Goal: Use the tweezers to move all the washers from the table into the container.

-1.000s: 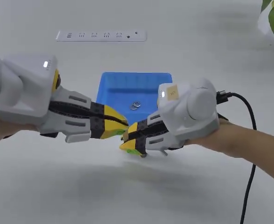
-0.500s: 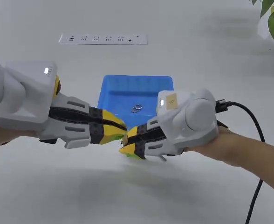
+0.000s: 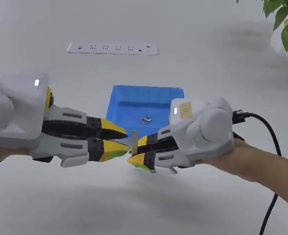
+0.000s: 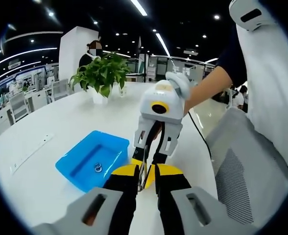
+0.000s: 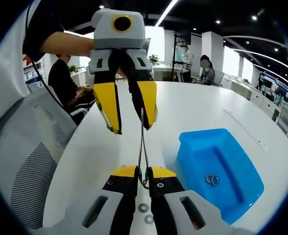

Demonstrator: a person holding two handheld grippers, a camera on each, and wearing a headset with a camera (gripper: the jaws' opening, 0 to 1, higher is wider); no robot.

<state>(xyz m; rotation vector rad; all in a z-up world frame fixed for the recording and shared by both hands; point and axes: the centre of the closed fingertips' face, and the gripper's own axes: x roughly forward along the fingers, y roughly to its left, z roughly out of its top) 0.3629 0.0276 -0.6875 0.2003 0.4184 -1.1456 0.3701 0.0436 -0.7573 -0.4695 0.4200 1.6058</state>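
Since the earlier frame the left tongs (image 5: 134,126) have spread apart; a second ago their tips were closed together at the meeting point. They now stand open either side of the tweezers (image 5: 142,147), and I see no clamping. The right tongs (image 3: 135,152) are closed on one end of the tweezers, which stand up between the two tools. I judge the handover complete, with the tweezers carried by the right side alone.

Two washers (image 3: 145,119) lie in the blue container (image 3: 144,89), just beyond the tongs. At least two loose washers (image 5: 143,208) lie on the worktop (image 3: 193,54) beneath the right tongs, so the task is part done. The next step would be to draw the left tongs clear before picking.
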